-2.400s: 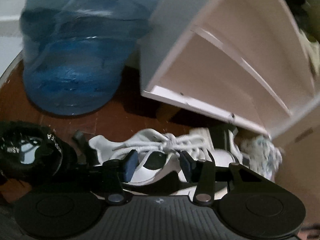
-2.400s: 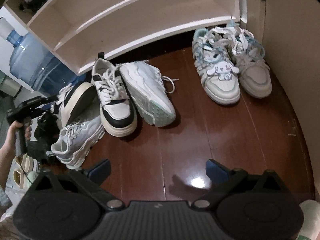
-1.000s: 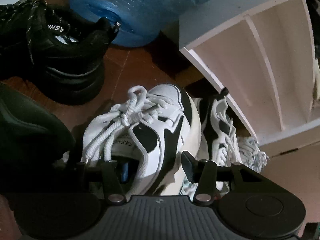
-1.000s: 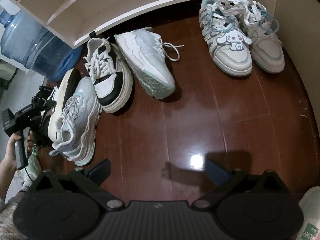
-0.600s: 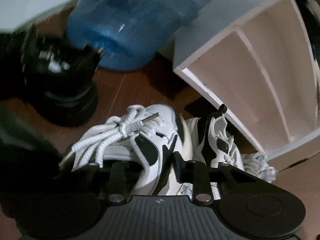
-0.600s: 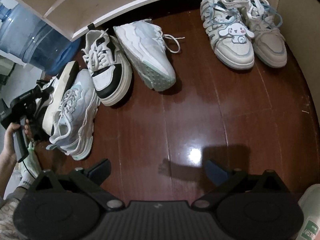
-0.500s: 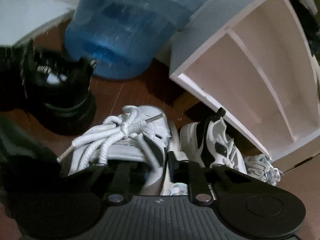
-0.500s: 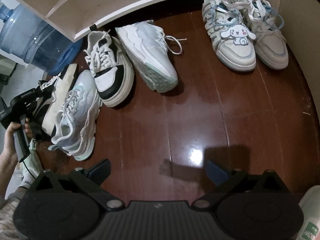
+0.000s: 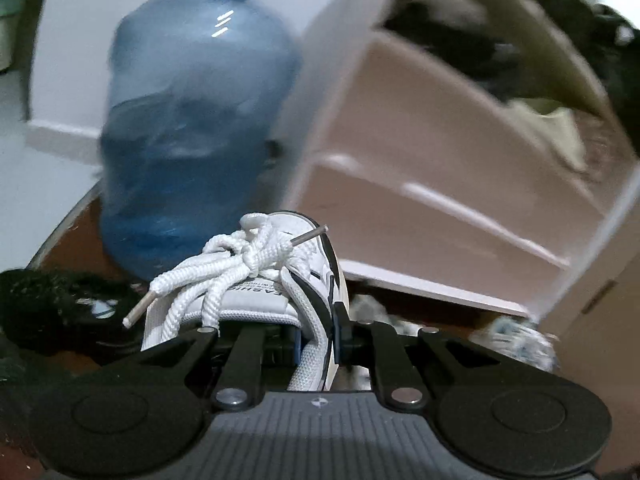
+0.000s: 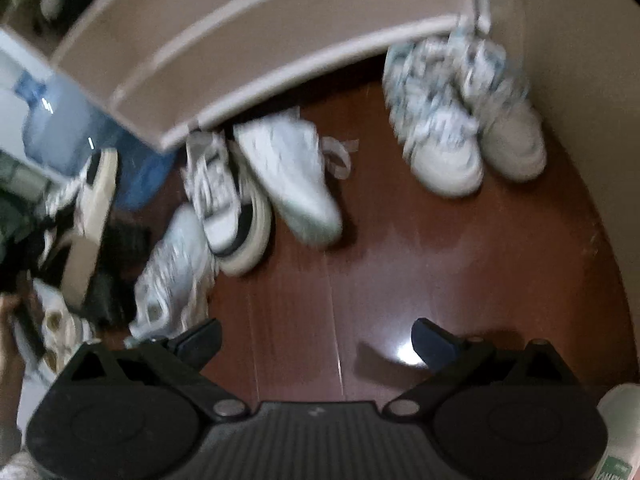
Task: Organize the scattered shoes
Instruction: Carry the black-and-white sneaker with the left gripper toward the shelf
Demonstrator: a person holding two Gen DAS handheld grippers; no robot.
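Observation:
My left gripper (image 9: 316,340) is shut on the collar of a white-and-black sneaker (image 9: 276,276), which hangs lifted in front of the white shoe rack (image 9: 432,184). The right wrist view shows that same sneaker (image 10: 94,224) held sole-out at far left. My right gripper (image 10: 316,340) is open over the dark wooden floor (image 10: 440,260) with nothing between its fingers. On the floor lie its white-and-black mate (image 10: 224,204), two pale grey sneakers (image 10: 292,180) (image 10: 176,268), and a white-and-blue pair (image 10: 460,120) at the rack's right end.
A large blue water jug (image 9: 192,136) stands left of the rack. A black shoe (image 9: 60,308) lies at lower left in the left wrist view. A beige wall (image 10: 580,60) bounds the right side. The person's hand (image 10: 12,316) holds the left gripper's handle.
My left gripper closed on the white-and-black sneaker's collar and lifted it off the floor toward the rack. The right gripper's view has shifted and blurred; it stays open.

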